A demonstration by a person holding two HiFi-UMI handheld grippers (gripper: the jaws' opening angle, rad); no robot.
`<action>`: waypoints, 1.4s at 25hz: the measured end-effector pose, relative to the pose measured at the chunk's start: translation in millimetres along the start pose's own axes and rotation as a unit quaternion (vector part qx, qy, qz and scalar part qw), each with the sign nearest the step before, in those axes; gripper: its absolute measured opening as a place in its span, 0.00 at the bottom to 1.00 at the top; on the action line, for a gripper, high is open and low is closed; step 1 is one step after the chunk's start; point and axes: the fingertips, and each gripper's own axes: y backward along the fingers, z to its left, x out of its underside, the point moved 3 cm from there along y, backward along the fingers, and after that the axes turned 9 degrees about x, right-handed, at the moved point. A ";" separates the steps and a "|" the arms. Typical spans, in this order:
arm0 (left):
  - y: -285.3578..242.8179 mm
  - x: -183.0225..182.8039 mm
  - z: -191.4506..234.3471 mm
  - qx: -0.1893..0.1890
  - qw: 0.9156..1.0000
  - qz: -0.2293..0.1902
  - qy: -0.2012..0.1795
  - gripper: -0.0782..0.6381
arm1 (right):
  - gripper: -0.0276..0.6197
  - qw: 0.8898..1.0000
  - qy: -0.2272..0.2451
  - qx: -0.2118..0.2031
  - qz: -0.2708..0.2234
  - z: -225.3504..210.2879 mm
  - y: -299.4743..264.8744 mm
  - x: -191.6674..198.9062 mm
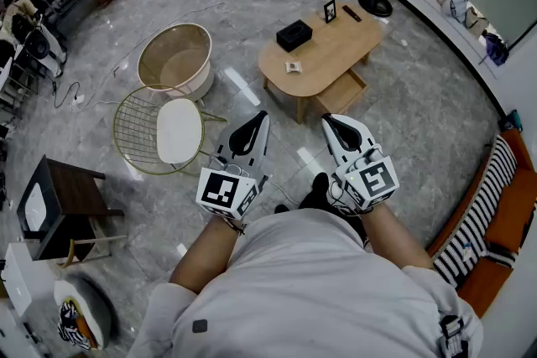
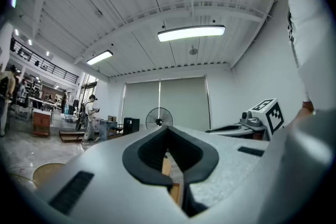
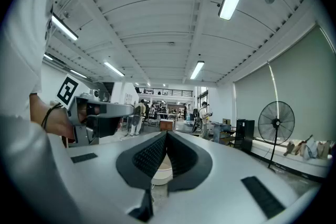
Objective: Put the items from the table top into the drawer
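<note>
While the person stands well apart from the low wooden desk [image 1: 331, 48], the head view shows both hands held out level. The left tongs [image 1: 251, 123] and the right tongs [image 1: 334, 127] each have their jaws brought together with nothing in them. On the desk lie a black box [image 1: 294, 35], a small framed picture [image 1: 330, 11], a dark remote [image 1: 352, 13] and a small pale packet [image 1: 292, 67]. The drawer [image 1: 342, 93] under the desk's near edge stands pulled out. Left of the desk sit a round tub chair [image 1: 174, 56] and a wire chair [image 1: 134, 127] with a white seat pad.

In the left gripper view the left tongs [image 2: 168, 131] meet at their tips, empty, with a strip of wood showing through the loop behind them. A standing fan [image 2: 158, 117] stands before the far blinds.

In the right gripper view the right tongs [image 3: 167, 135] are likewise pressed together and empty, with the fan [image 3: 276, 123] off to the right
</note>
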 end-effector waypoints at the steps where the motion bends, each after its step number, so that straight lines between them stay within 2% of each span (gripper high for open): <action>1: -0.6 0.0 1.0 0.000 1.000 0.000 0.001 0.12 | 0.08 1.000 0.000 0.001 -0.001 -0.8 -1.0 -0.7; 11: -11.1 10.3 13.3 0.000 1.000 0.006 0.014 0.12 | 0.08 1.000 0.003 0.001 -0.003 -8.5 -9.3 2.3; 19: -50.0 22.8 21.6 0.000 1.000 0.017 0.015 0.12 | 0.08 1.000 -0.002 -0.003 -0.006 -43.5 -27.1 17.3; 26: -113.6 36.4 34.3 -0.007 0.999 0.031 0.015 0.12 | 0.08 1.000 -0.014 -0.022 0.005 -103.8 -55.3 38.5; 30: -159.4 52.4 41.4 -0.012 0.999 0.044 0.029 0.12 | 0.08 0.999 -0.017 -0.034 0.008 -145.7 -74.0 50.3; 35: -223.7 68.7 41.8 -0.002 0.998 0.058 0.035 0.12 | 0.08 0.999 -0.017 -0.045 0.017 -204.1 -88.6 64.5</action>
